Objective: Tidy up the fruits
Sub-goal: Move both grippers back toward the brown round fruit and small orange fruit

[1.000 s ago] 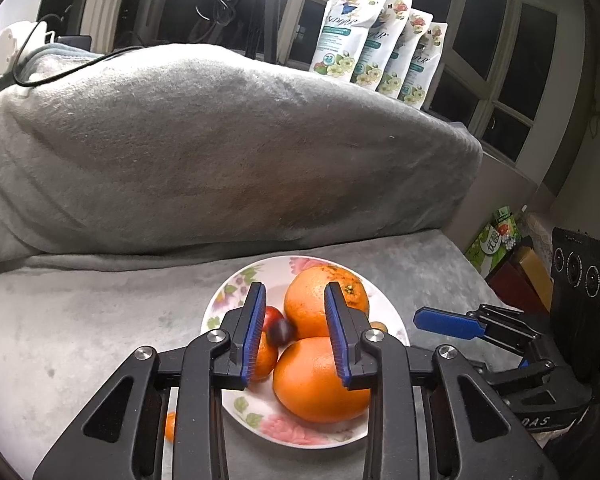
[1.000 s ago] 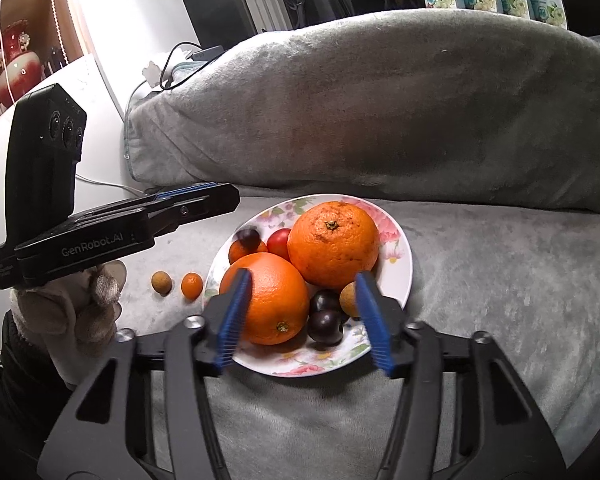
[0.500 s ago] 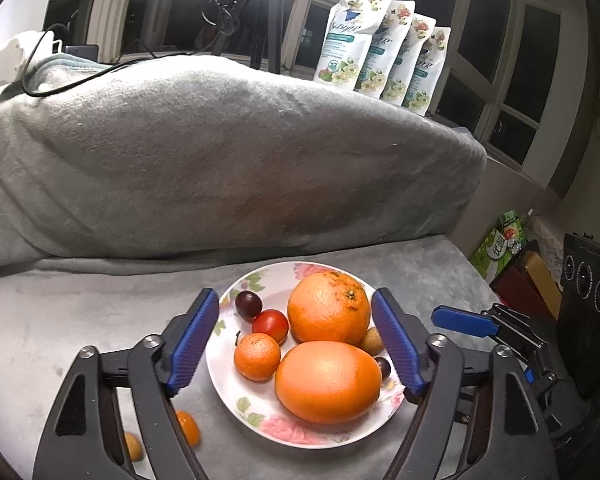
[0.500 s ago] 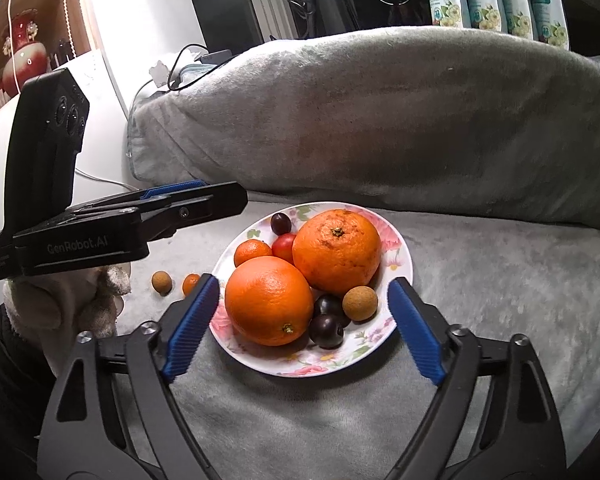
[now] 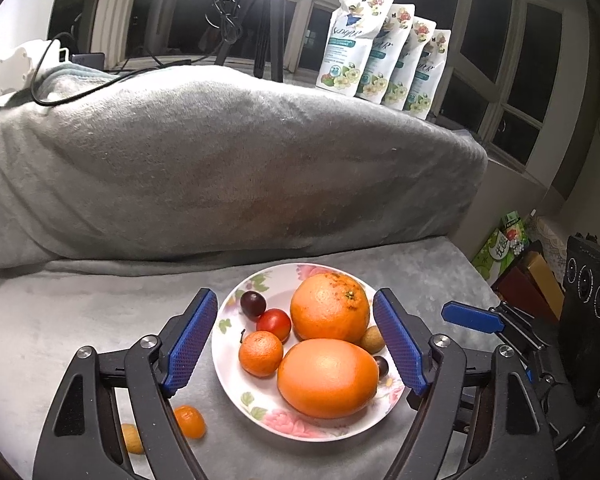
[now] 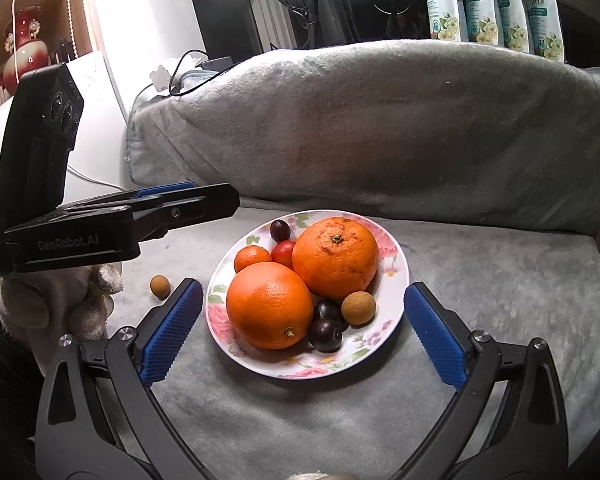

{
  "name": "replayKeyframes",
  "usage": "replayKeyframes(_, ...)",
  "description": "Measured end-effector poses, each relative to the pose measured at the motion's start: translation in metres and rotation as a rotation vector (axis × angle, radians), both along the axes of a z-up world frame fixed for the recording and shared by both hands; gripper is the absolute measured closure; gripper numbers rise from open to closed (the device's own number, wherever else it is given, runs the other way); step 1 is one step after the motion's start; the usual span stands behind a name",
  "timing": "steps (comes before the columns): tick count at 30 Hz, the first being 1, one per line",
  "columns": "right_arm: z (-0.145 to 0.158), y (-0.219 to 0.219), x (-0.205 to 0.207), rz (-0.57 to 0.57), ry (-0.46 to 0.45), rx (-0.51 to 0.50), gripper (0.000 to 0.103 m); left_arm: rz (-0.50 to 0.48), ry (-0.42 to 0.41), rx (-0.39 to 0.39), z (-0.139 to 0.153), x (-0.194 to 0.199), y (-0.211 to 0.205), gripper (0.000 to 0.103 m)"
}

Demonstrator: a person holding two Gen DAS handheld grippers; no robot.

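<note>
- Grey plush blanket [image 6: 480, 300] covers the seat, with a round white floral-rimmed plate [image 6: 394, 276] resting on it.
- On the plate: two large oranges [image 6: 270, 305], a small mandarin [image 6: 252, 258], a red cherry tomato [image 6: 283, 252], dark plums [image 6: 326, 334] and a tan longan [image 6: 358, 308].
- Left of the plate, a second tan longan [image 6: 160, 287] and a small orange kumquat [image 5: 189, 421] lie on the blanket.
- Left gripper [image 5: 296, 340] is released, fingers either side of the plate, grasping nothing.
- Right gripper [image 6: 303, 330] is opening, straddling the plate, pads off the fruit.
</note>
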State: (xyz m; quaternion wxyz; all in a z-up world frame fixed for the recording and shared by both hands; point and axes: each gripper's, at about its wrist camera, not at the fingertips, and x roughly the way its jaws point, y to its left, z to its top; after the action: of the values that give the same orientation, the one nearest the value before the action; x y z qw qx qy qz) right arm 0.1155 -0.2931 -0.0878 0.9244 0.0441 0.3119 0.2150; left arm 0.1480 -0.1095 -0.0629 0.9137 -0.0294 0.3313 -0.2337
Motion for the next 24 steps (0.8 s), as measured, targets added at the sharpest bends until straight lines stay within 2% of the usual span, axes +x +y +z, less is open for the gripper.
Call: replayKeyframes(24, 0.025, 0.023, -0.019, 0.088, -0.077, -0.004, 0.000, 0.029, -0.067, -0.030, 0.026, -0.030, 0.031, 0.023)
